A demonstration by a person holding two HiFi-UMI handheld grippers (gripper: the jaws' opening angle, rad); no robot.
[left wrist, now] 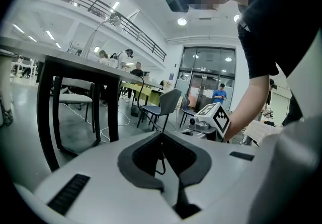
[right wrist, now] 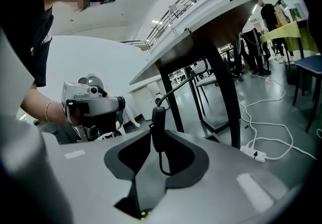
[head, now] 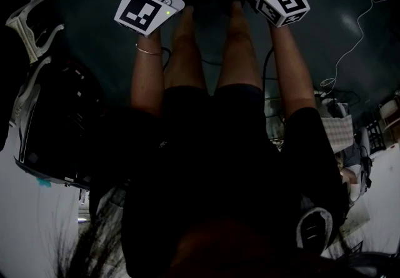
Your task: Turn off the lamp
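Gripping, left: we find the left gripper [left wrist: 161,134] with its jaws closed together on a thin cord [left wrist: 163,160].
Right side: the right gripper [right wrist: 158,135] has its jaws clamped on the black inline switch [right wrist: 158,121], with cord hanging below it.
Lamp: we see the lamp [left wrist: 114,17] up on the dark table [left wrist: 75,64], well apart from the jaws.
Posture: 2 grippers held close together above the person's legs [head: 212,52].

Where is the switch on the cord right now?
In the right gripper view the switch, on its cord, sits mid-frame between the right gripper's jaws, the left gripper to its left and a table leg behind on its right.
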